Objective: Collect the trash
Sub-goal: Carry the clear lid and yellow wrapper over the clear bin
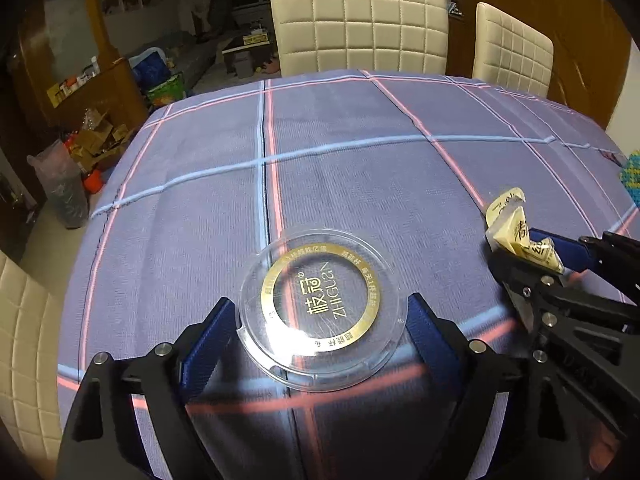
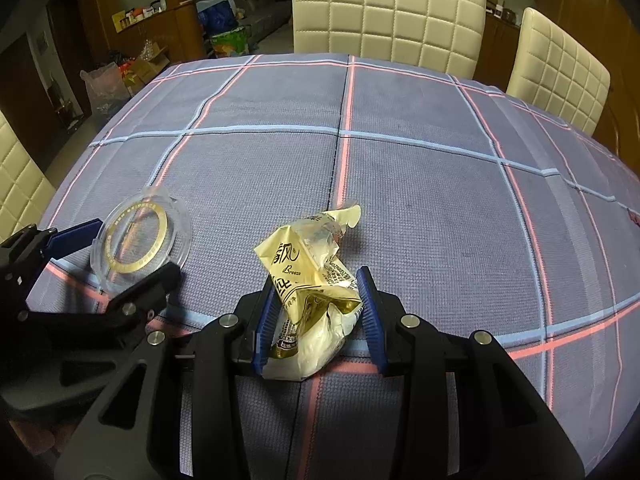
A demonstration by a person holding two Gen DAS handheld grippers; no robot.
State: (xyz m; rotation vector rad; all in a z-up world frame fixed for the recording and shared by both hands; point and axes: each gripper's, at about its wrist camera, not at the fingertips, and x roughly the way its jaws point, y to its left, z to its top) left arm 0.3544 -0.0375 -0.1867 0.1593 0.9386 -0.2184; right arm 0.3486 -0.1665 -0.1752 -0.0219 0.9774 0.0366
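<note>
Clear round plastic lid point(image 1: 320, 314) with gold ring printed "ZHIGUAN" beside Chinese characters lies flat on the surface under a purple checked tablecloth point(image 1: 340, 184). Left hand-held gripper point(image 1: 320, 320) brackets it, blue pads touching opposite rim edges; lettering reads sideways in the left wrist view. Crumpled yellow plastic wrapper point(image 2: 316, 284), marked "Breeze" with Chinese text, is pinched between the right hand-held gripper point(image 2: 318, 312) pads, long axis pointing away from the gripper, torn end farthest out.
</note>
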